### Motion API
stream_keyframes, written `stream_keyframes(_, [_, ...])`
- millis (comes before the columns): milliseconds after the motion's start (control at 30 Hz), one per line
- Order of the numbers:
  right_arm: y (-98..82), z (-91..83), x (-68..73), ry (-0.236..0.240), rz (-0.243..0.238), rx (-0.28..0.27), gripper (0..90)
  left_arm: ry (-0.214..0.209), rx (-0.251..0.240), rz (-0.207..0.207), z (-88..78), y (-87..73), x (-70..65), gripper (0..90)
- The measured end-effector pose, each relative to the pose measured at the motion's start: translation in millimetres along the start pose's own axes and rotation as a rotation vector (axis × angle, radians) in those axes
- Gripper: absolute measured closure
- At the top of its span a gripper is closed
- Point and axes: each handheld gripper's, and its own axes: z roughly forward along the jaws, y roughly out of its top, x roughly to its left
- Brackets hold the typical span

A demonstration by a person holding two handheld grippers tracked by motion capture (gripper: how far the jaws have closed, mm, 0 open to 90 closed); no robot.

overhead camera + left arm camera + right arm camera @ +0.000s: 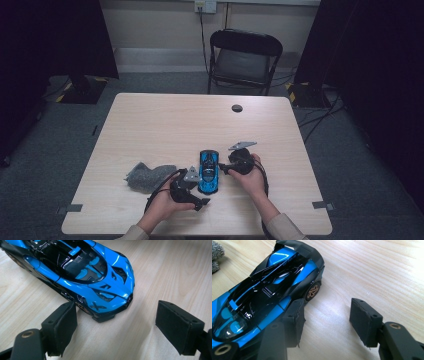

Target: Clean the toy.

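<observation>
My left gripper is released, its matte foam pads straddling bare wood just off the toy car's glossy blue-and-black nose. My right gripper also gapes, one pad beside the car's flank near a bronze wheel. The car sits near-centre on the pale wooden table; a grey knitted cloth, cut off in the right gripper view, lies left.

1. A pale wooden table stands on grey carpet in a dimly lit room.
2. A black folding chair faces it from the far side.
3. Dark curtains flank a cream wall with a socket.
</observation>
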Motion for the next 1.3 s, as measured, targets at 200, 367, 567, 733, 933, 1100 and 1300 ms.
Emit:
stream_keyframes(200, [-0.2,0.2,-0.9,-0.01,0.004,-0.002,42.5,0.0,0.005,0.021,2.1,0.5,-2.2,17.2])
stream_keyframes(367, [-2.4,-1.4,-0.8,-0.006,0.005,-0.004,37.8,-0.01,-0.012,0.011,-2.7,-1.7,2.8,23.3])
stream_keyframes(567, [-8.8,-9.7,2.2,0.025,-0.014,-0.006,34.7,0.062,-0.047,0.022,-37.6,0.0,17.1,20.4])
stream_keyframes(733, [-13.3,-18.0,3.9,0.031,-0.016,-0.012,32.6,0.126,-0.084,0.004,-74.1,-4.9,35.2,17.6])
stream_keyframes(933, [-19.7,-24.6,5.0,0.037,-0.011,-0.012,32.2,0.181,-0.027,-0.025,-93.5,-34.2,56.4,17.5])
stream_keyframes(1100, [-23.7,-26.6,7.0,0.044,-0.01,-0.009,32.1,0.23,0.0,-0.018,-99.8,-57.5,73.0,18.5])
stream_keyframes(1300, [-26.3,-25.4,7.6,0.052,-0.005,-0.005,31.9,0.23,0.043,0.022,-94.5,-69.3,85.2,25.6])
